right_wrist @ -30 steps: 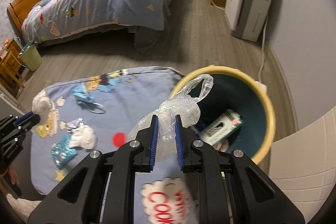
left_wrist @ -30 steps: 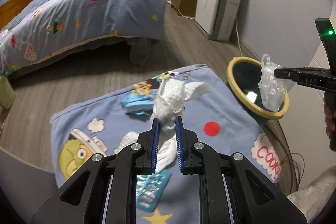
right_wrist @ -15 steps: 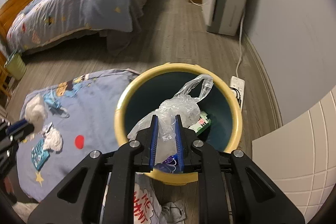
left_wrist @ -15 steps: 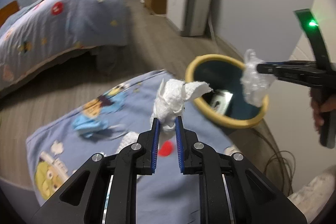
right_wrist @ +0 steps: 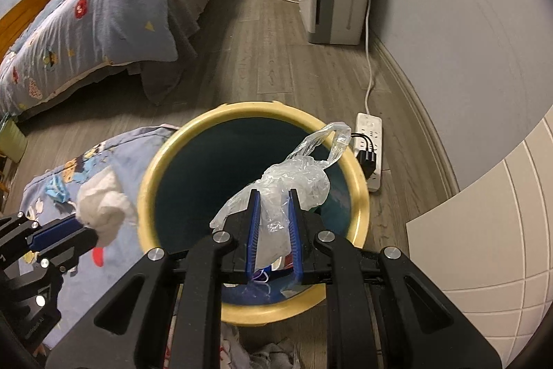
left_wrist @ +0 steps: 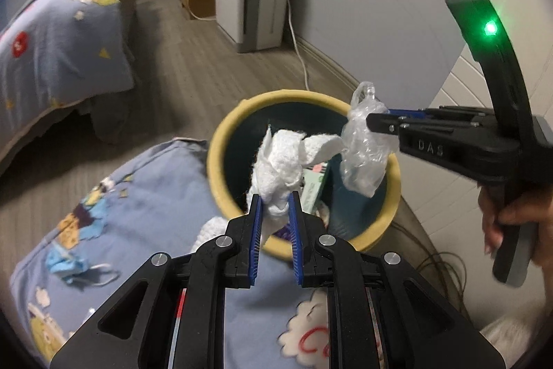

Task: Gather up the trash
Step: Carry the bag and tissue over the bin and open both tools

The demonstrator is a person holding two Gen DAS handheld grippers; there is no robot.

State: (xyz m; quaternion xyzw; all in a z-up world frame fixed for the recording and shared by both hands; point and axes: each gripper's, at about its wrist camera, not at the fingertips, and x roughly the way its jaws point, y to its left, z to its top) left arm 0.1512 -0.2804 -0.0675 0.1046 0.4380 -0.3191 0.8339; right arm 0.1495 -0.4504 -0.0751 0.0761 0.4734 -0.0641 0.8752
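A round yellow-rimmed bin with a dark teal inside is taken as the landmark. Above its open mouth, a crumpled clear plastic bag is clamped by the right gripper. At its near-left rim, a wad of white tissue is pinched by the left gripper. A blue cartoon-print blanket is spread left of the bin, with 1 blue face mask lying on it.

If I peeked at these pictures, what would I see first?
First you'd see the big yellow-rimmed trash bin on the wooden floor, right in the middle. The right gripper holds a crumpled clear plastic bag over its opening, and the left gripper pinches a wad of white tissue at the bin's near edge. Beside the bin lies a blue cartoon blanket with a blue face mask on it.
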